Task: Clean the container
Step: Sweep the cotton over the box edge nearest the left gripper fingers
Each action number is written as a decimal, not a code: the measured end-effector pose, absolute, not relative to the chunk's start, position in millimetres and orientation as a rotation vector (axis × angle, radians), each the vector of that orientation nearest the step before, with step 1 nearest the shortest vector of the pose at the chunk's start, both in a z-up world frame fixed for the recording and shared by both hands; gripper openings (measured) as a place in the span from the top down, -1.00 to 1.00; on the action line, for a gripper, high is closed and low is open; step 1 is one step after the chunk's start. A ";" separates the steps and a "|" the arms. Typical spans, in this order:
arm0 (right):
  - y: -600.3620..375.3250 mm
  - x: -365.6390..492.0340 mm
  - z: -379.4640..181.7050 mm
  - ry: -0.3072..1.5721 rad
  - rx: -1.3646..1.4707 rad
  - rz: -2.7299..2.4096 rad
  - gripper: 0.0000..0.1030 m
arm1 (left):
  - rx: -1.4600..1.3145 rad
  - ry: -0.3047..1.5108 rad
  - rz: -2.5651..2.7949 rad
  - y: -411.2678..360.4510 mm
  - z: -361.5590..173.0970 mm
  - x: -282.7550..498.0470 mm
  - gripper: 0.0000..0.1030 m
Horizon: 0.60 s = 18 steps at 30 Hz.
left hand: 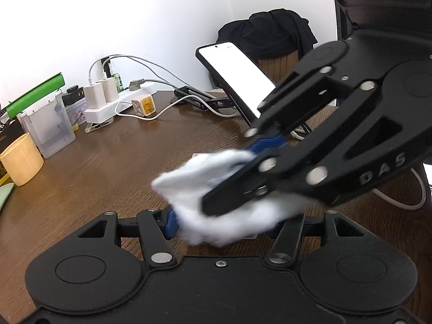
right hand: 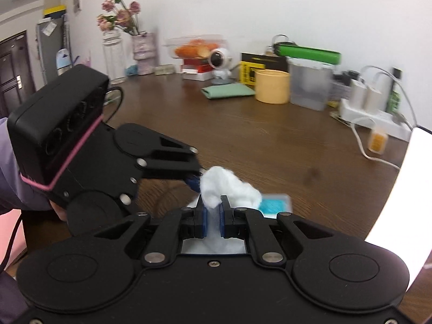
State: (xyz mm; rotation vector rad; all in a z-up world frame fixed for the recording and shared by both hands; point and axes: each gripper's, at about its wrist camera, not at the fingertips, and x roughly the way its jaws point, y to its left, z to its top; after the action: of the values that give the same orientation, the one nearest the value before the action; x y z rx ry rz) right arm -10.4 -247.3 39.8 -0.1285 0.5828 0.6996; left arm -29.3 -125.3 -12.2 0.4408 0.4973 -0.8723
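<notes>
My left gripper (left hand: 221,226) is shut on a small clear container (right hand: 275,205) with a teal inside, held above the brown table (left hand: 121,162). In the left wrist view only a thin clear edge of the container (left hand: 249,236) shows under the cloth. My right gripper (right hand: 213,220) is shut on a white cloth wad (right hand: 226,186), which presses into the container's top. In the left wrist view the right gripper (left hand: 237,172) reaches in from the right, blurred, with the cloth wad (left hand: 216,202) spread between my blue pads. The left gripper (right hand: 198,186) comes in from the left, its lower finger hidden.
At the back of the table stand a yellow cup (right hand: 272,86), a clear plastic box (right hand: 310,86), a white power strip (left hand: 108,108) with chargers and cables, and a lit phone (left hand: 237,78) on a stand. A green pouch (right hand: 229,91) and a flower vase (right hand: 143,51) sit farther off.
</notes>
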 end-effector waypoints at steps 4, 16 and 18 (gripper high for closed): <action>-242.9 -2.8 43.3 0.544 -0.156 0.648 0.84 | 0.439 0.499 -0.873 -125.1 -12.1 -28.5 -0.11; -285.6 0.9 33.1 0.576 -0.155 0.473 0.84 | 0.435 0.503 -0.875 -125.3 -12.0 -25.8 -0.11; -285.5 -3.8 34.2 0.586 -0.136 0.506 0.84 | 0.434 0.504 -0.875 -125.3 -12.2 -24.5 -0.11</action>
State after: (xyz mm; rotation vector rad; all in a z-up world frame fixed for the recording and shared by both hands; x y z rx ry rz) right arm -3.8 -285.5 34.2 -0.1364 0.5858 0.5065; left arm -24.5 -125.2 -12.2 0.4339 0.5044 -0.8754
